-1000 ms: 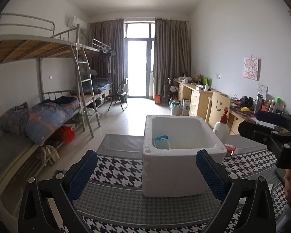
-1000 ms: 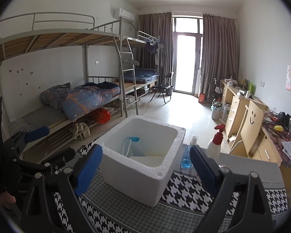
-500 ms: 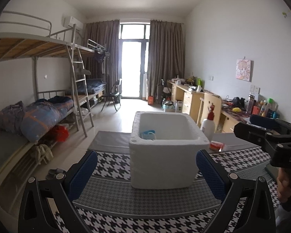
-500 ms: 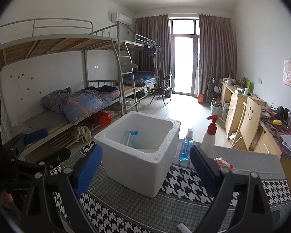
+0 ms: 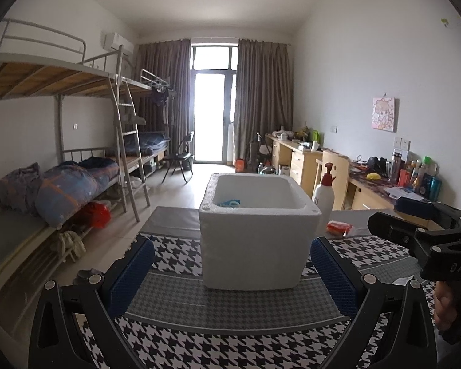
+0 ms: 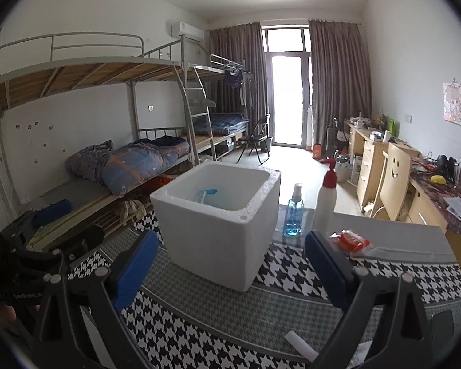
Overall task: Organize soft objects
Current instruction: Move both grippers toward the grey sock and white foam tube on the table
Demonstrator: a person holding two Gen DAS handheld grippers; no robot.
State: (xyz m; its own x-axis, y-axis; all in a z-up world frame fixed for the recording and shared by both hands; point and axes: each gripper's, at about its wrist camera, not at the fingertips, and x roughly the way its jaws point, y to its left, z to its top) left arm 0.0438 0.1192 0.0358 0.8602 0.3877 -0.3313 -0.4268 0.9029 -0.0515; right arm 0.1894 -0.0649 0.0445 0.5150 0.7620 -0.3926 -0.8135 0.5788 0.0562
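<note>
A white foam box point(image 5: 255, 233) stands on the houndstooth-patterned table point(image 5: 230, 307); it also shows in the right wrist view point(image 6: 218, 224). A blue soft item point(image 5: 230, 202) lies inside it, partly hidden by the wall, and it shows in the right wrist view point(image 6: 206, 193) too. A red packet point(image 5: 338, 227) lies right of the box, also seen in the right wrist view point(image 6: 348, 241). My left gripper point(image 5: 232, 273) is open and empty, in front of the box. My right gripper point(image 6: 227, 267) is open and empty, near the box's front right corner.
A white pump bottle with a red top point(image 6: 325, 204) and a blue spray bottle point(image 6: 293, 215) stand behind the box. A white roll point(image 6: 299, 345) lies near the table's front. Bunk beds point(image 6: 107, 160) stand left, desks point(image 6: 384, 166) right.
Both grippers have pulled back and lowered from the foam box, which now looks smaller and farther. The jaws stay open and empty.
</note>
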